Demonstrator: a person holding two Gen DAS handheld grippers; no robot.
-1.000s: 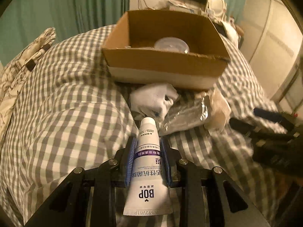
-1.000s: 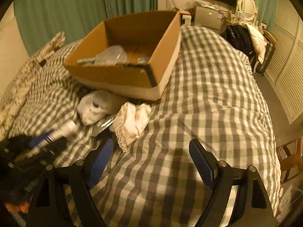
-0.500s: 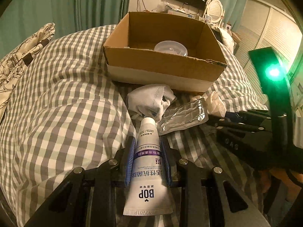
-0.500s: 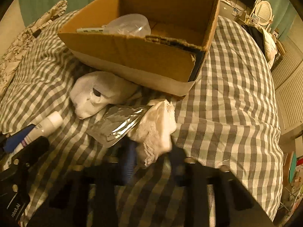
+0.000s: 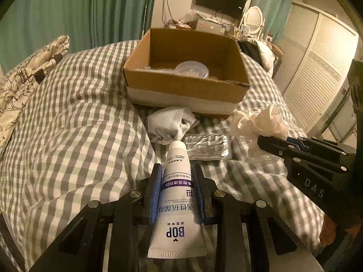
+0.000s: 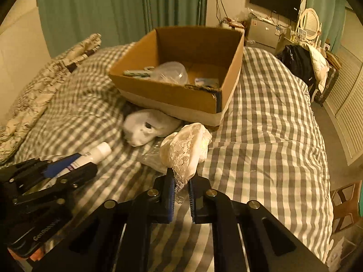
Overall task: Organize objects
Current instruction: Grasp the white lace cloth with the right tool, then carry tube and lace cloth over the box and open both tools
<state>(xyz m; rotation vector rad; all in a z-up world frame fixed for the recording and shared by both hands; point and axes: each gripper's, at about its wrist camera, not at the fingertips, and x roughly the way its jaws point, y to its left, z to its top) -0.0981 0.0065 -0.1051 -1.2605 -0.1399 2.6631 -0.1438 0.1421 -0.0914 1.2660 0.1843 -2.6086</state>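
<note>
My left gripper (image 5: 177, 170) is shut on a white toothpaste tube (image 5: 178, 195) and holds it above the checked bedspread. My right gripper (image 6: 181, 176) is shut on a cream lace cloth (image 6: 186, 149), lifted off the bed; the cloth also shows in the left wrist view (image 5: 261, 120). An open cardboard box (image 5: 188, 90) stands ahead on the bed, with a clear plastic lid (image 5: 192, 69) and small items inside. A white sock bundle (image 5: 170, 124) and a silver foil packet (image 5: 207, 147) lie in front of the box.
The checked bedspread (image 6: 267, 117) spreads to the right. A patterned pillow (image 5: 25, 77) lies at the left. Green curtains (image 6: 113, 11) hang behind. A dresser with a mirror (image 6: 308, 25), a black bag (image 6: 295, 61) and slatted doors (image 5: 317, 77) stand at the right.
My right gripper moved in on the lace cloth, shut on it and lifted it off the bed. My left gripper kept hold of the toothpaste tube and rose a little.
</note>
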